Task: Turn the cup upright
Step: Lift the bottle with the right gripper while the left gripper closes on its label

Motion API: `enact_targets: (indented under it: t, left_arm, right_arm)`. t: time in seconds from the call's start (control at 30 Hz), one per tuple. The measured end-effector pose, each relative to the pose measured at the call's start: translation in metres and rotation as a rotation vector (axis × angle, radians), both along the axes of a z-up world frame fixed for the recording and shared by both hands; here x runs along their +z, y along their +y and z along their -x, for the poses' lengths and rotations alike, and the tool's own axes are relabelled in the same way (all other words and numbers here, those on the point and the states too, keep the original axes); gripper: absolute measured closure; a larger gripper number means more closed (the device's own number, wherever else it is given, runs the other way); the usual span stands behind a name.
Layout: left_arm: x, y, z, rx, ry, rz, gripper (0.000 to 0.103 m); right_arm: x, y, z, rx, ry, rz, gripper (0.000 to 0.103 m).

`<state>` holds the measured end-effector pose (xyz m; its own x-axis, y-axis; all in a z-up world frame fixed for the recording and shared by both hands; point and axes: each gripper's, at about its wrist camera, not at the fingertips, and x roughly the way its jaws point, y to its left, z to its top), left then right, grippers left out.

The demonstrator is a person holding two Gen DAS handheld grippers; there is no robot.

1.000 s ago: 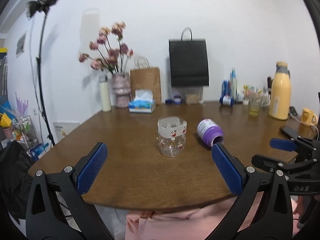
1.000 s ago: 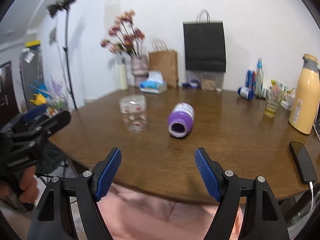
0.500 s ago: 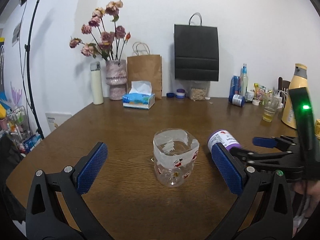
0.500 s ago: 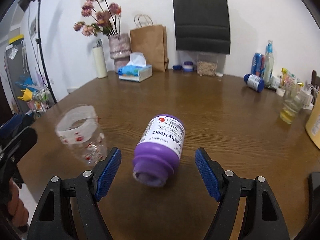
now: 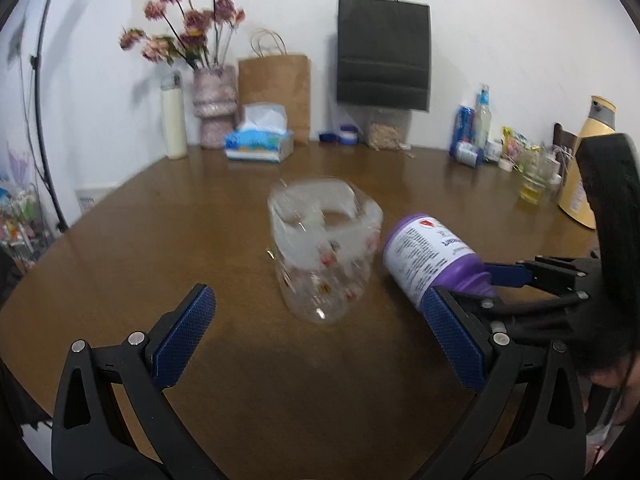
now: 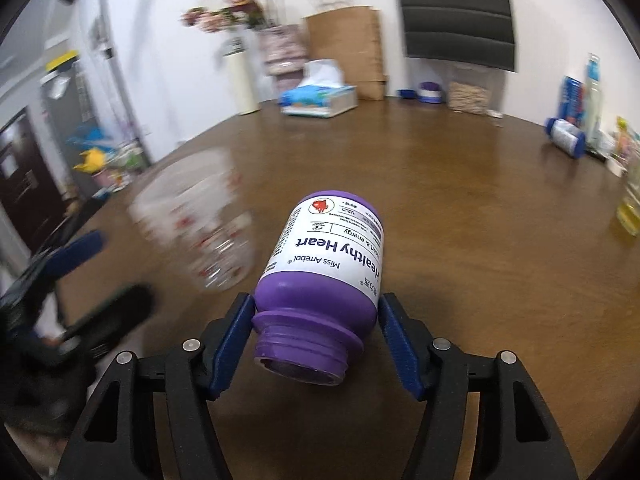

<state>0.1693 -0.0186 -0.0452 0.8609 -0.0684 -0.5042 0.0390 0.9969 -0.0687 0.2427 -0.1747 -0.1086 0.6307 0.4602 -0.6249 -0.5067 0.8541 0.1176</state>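
A purple bottle [image 6: 324, 276] with a white label lies on its side on the brown table [image 6: 480, 240], open mouth toward my right gripper [image 6: 316, 332]. The right gripper's blue pads sit on both sides of the bottle's neck end, touching or nearly touching it. The bottle also shows in the left wrist view [image 5: 432, 264]. A clear glass cup [image 5: 324, 256] with red prints and a white band stands mouth up on the table, also in the right wrist view [image 6: 196, 224]. My left gripper [image 5: 320, 344] is open and empty, just short of the glass cup.
Along the far table edge stand a flower vase [image 5: 214, 108], a tissue box [image 5: 260, 142], a brown bag [image 5: 276, 92], a black bag [image 5: 384, 64], bottles [image 5: 474, 136], a drink glass [image 5: 532, 184] and a yellow flask [image 5: 584, 176].
Both grippers moved forward over the table. The right gripper narrowed and now flanks the purple bottle's neck end. The left gripper came closer to the glass cup.
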Motion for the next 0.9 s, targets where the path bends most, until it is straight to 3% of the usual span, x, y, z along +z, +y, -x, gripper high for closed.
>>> enact_targets:
  t: [0.2, 0.3, 0.4, 0.47, 0.57, 0.6, 0.67, 0.9]
  left_arm:
    - [-0.001, 0.015, 0.01, -0.063, 0.104, 0.158, 0.0]
    - [0.005, 0.009, 0.005, -0.155, 0.132, 0.252, 0.0]
    - [0.006, -0.004, -0.003, -0.205, 0.159, 0.29, 0.002]
    - [0.006, -0.016, -0.007, -0.221, 0.157, 0.261, 0.007]
    - [0.004, -0.024, -0.017, -0.211, 0.173, 0.23, 0.036]
    - [0.001, -0.026, -0.02, -0.189, 0.184, 0.212, 0.04]
    - [-0.001, -0.024, -0.021, -0.175, 0.177, 0.212, 0.041]
    - [0.005, -0.024, -0.014, -0.11, 0.113, 0.122, 0.041]
  right_arm:
    - [-0.003, -0.017, 0.04, 0.13, 0.014, -0.012, 0.035]
    - [-0.003, -0.008, 0.061, 0.239, -0.022, 0.055, 0.034]
    - [-0.003, 0.001, 0.075, 0.327, -0.048, 0.082, 0.034]
    - [-0.006, 0.005, 0.083, 0.361, -0.081, 0.094, 0.034]
    - [-0.008, 0.004, 0.083, 0.352, -0.086, 0.1, 0.033]
    - [-0.008, 0.001, 0.082, 0.341, -0.084, 0.095, 0.031]
    - [-0.009, -0.008, 0.074, 0.301, -0.066, 0.08, 0.023]
    - [-0.012, -0.033, 0.06, 0.162, -0.04, 0.026, 0.023]
